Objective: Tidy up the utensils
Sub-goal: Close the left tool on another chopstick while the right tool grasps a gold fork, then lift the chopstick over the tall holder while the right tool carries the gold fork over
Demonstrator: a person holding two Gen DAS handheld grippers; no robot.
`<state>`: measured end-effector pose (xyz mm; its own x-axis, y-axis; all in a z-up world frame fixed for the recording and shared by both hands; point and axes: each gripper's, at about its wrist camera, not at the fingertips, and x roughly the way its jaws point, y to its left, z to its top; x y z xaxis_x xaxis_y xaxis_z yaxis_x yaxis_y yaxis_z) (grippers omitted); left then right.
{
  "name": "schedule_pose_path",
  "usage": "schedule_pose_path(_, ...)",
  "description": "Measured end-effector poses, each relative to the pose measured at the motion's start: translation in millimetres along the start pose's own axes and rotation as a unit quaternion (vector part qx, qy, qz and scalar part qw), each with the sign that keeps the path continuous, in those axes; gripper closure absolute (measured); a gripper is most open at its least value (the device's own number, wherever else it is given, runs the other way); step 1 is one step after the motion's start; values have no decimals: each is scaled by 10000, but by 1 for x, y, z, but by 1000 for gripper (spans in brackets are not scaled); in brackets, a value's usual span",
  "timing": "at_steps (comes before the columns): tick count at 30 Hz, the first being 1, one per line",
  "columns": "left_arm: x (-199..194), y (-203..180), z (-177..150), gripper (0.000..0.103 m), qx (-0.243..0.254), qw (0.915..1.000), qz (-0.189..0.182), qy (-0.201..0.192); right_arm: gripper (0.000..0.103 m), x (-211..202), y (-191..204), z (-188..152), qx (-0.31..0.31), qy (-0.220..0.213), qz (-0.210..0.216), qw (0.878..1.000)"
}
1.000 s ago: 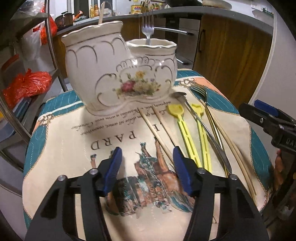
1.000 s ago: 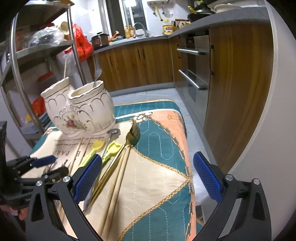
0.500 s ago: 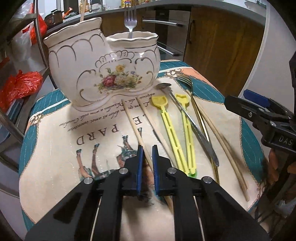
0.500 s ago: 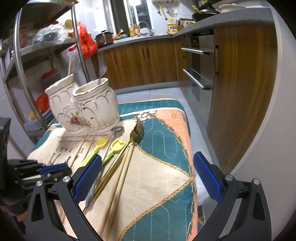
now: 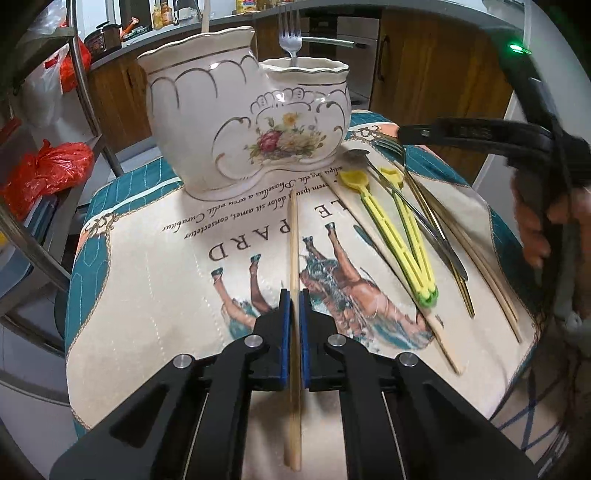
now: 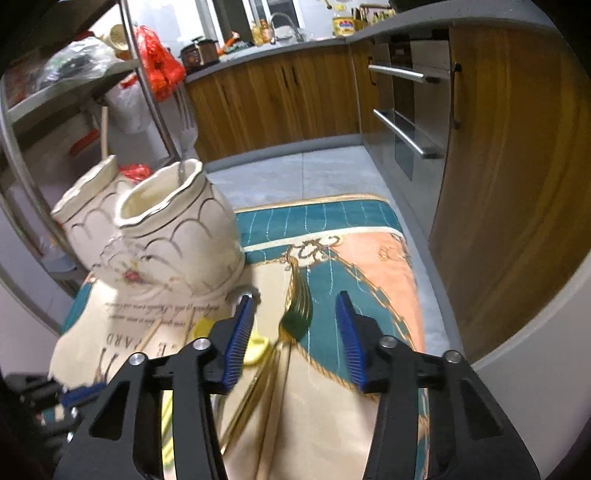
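A cream double-pot ceramic holder [image 5: 243, 125] stands at the cloth's far side, also in the right wrist view [image 6: 162, 243]. A silver fork [image 5: 290, 40] stands in its right pot and a wooden stick [image 5: 205, 16] in its left. My left gripper [image 5: 294, 314] is shut on a wooden chopstick [image 5: 293, 240] pointing toward the holder. On the cloth to the right lie another chopstick [image 5: 369, 229], two yellow plastic utensils [image 5: 391, 232], a silver knife [image 5: 417, 218], a gold fork [image 6: 297, 306] and more chopsticks [image 5: 480, 266]. My right gripper [image 6: 295, 332] is open, astride the gold fork's head.
A printed cloth [image 5: 155, 266] covers the small table. A metal rack with red bags [image 5: 44, 170] stands left. Wooden cabinets and an oven [image 6: 406, 110] stand behind and right. The right gripper's arm and the hand holding it [image 5: 532, 155] reach in from the right edge.
My left gripper closed on a chopstick and swung it straight toward the holder. My right gripper moved forward and down over the gold fork, its jaws narrowed but open.
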<state>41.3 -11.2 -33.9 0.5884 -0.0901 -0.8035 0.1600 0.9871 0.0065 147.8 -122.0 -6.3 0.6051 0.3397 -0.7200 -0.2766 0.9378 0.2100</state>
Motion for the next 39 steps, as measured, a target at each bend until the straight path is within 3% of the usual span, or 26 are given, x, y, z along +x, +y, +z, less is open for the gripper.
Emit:
schedule_pose_path(7, -1, 6, -5, 97, -68, 9998, -160, -53, 86, 30, -2, 9, 233, 452, -50, 9987)
schedule_pose_path(10, 0, 7, -5, 98, -75, 9997, -177, -129, 89, 29, -5, 9, 378, 411, 36, 9984)
schedule_pose_path(11, 0, 7, -5, 98, -66, 9997, -187, -158, 96, 28, -5, 9, 403, 397, 77, 9984)
schedule_pose_path(23, -7, 14, -9, 98, -141, 9974, -416, -572, 99, -34, 4, 10, 258, -489, 482, 9973)
schedule_pose_path(32, -33, 17, -15, 98, -39, 9878, -594, -1439, 99, -96, 24, 3, -184, -1362, 670, 9882)
schedule_pose_path(39, -49, 24, -17, 98, -19, 9727, -613, -2237, 99, -134, 42, 5, -442, -2122, 676, 9739)
